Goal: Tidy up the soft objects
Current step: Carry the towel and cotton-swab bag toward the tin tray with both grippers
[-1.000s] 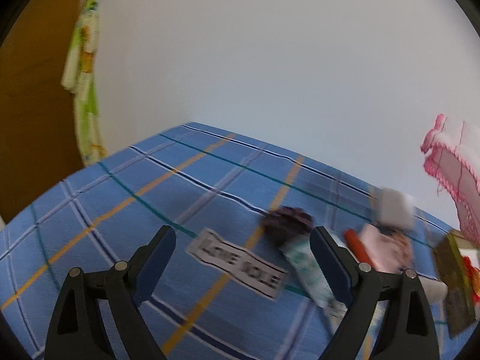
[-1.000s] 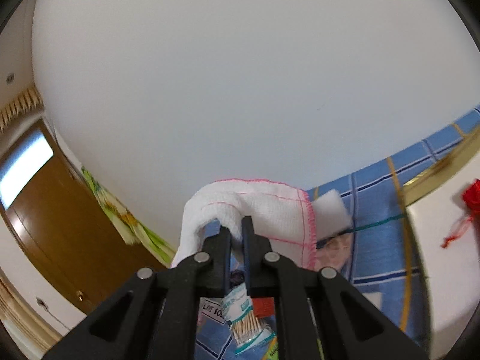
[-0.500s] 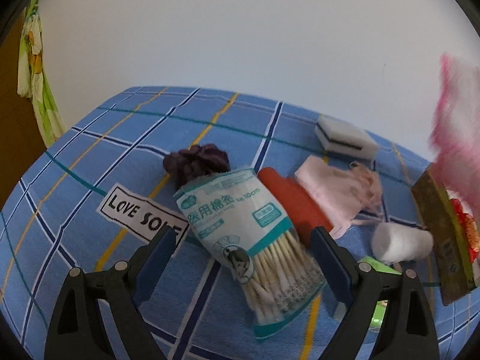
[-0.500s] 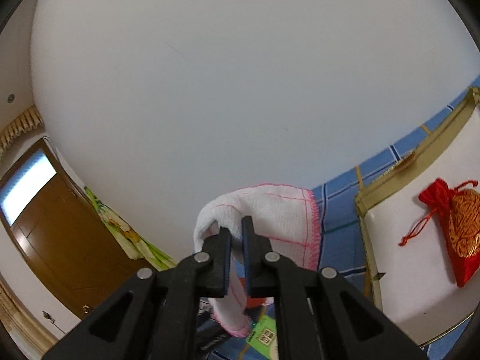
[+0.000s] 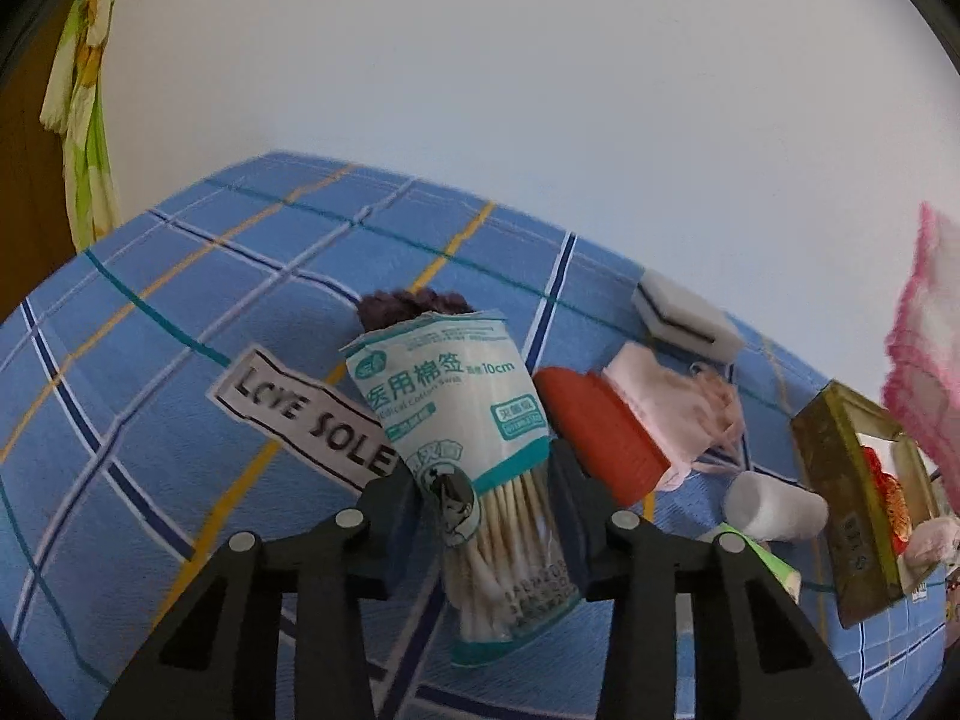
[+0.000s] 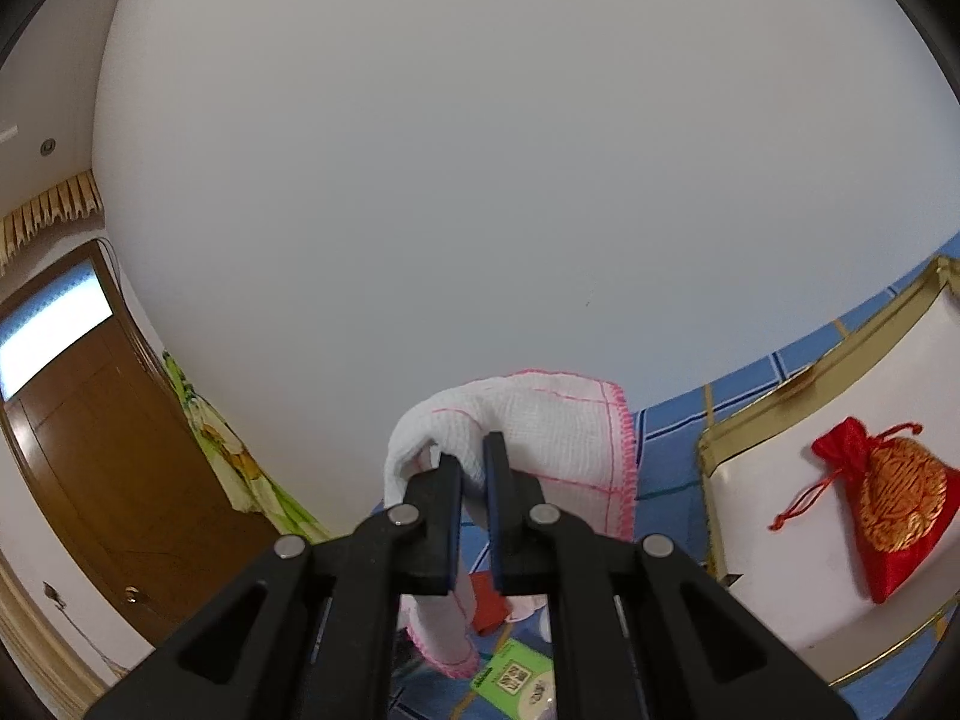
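Swab pack between closing left tool — cloth in right tool

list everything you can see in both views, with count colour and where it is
cotton swab pack: 1, teal and white, between the left gripper's fingers
dark fuzzy thing: 1, purple, behind the swab pack
label: 1, white with black letters, on the cloth left of the pack
red item: 1, right of the pack
pink pouch: 1, beside the red item
sponge: 1, white, far side
white roll: 1, near the box
box: 1, gold rim, white inside, at right
red pouch: 1, red and gold, in the box
washcloth: 1, white, pink edge, held up
tablecloth: 1, blue plaid
left gripper: closing around the pack
right gripper: shut on the washcloth
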Motion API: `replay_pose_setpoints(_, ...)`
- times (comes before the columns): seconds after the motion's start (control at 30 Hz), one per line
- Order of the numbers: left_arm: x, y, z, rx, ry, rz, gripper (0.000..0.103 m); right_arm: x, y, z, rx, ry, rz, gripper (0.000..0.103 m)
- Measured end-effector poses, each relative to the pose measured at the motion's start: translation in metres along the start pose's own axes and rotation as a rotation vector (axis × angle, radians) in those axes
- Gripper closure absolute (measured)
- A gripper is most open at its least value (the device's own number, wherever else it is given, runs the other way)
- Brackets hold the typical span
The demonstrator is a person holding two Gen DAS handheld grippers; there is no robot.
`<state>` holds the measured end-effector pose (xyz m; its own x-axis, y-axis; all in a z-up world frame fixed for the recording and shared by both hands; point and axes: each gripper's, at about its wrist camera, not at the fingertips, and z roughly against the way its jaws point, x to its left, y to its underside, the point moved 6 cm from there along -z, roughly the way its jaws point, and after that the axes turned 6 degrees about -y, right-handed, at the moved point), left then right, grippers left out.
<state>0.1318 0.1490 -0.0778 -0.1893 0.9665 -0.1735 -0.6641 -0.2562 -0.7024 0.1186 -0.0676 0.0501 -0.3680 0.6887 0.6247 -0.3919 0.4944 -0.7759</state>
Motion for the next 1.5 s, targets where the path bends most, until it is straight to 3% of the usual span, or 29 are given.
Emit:
replay_pose_setpoints(0.2,0.003,-0.018,0.027,-0.191,-0.016,-0.043,0.061,0.005,-0.002,0.004,-0.011,0.027,0.032,0.096)
replay_pose_setpoints(0.43,-0.007,-0.025,0.042,-0.283,-0.001,-0.047,0.061,0.004,-0.003,0.009,-0.022,0.024,0.035,0.096)
replay_pose_setpoints(0.9,-0.032,-0.022,0.062,-0.326,0.053,-0.061,0.061,-0.012,-0.014,0.036,-0.071,0.092,0.083,0.096)
replay_pose_setpoints(1.5,-0.128,-0.017,0.088,-0.372,0.185,-0.17,0.061,-0.071,-0.048,0.088,-0.152,0.139,-0.011,0.096)
